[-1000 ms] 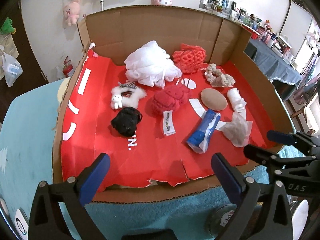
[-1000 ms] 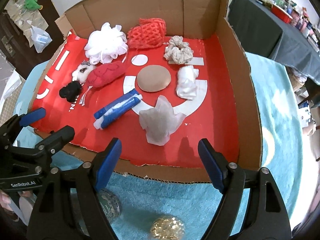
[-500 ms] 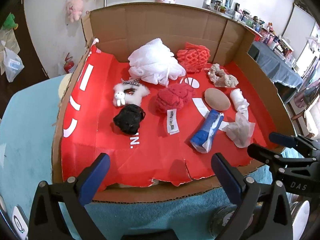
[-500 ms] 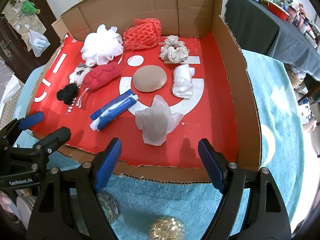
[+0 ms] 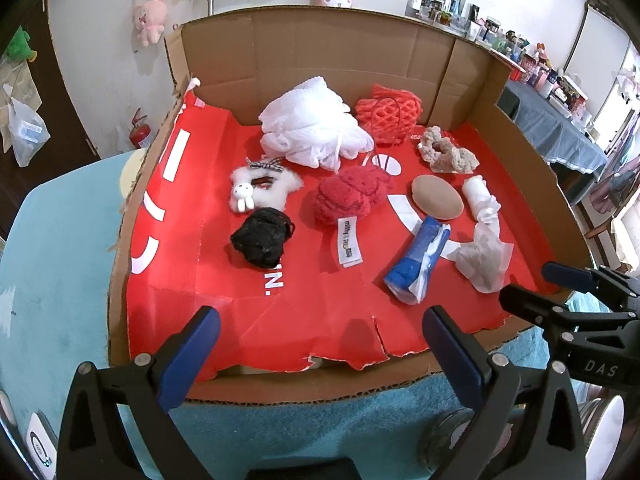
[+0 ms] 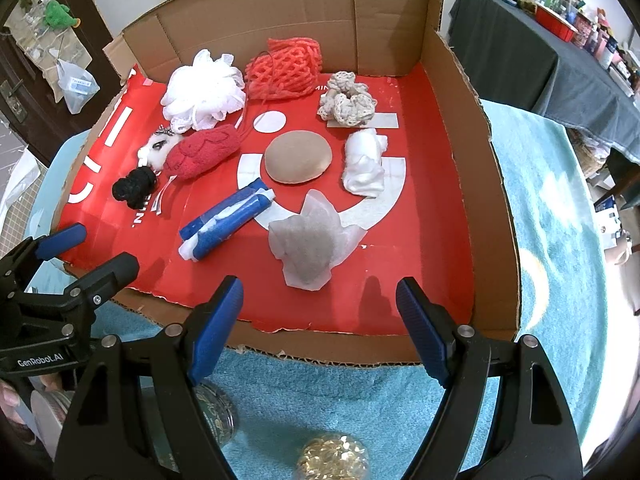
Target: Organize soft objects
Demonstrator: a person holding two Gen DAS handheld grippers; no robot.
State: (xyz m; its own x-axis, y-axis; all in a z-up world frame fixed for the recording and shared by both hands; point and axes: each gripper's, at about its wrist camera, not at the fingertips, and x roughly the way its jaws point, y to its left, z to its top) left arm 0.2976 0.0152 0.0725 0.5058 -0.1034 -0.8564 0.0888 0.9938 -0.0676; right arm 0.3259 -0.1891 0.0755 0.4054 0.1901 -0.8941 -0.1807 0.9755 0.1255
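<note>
Both the left gripper (image 5: 320, 334) and right gripper (image 6: 318, 306) are hovering released at the shallow cardboard tray's (image 6: 472, 168) near edge, risking snagging the crumpled translucent tissue (image 6: 314, 242).

A teal towel-covered table (image 6: 552, 216) carries an open cardboard tray (image 6: 476, 128) lined in red, while just in front of the tray a gold glittery ball (image 6: 334, 458) and a clear lidded jar (image 6: 218, 412) rest on the cloth.

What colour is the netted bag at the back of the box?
Orange-red, an open mesh weave. The netted bag shows best in the right wrist view.
</note>
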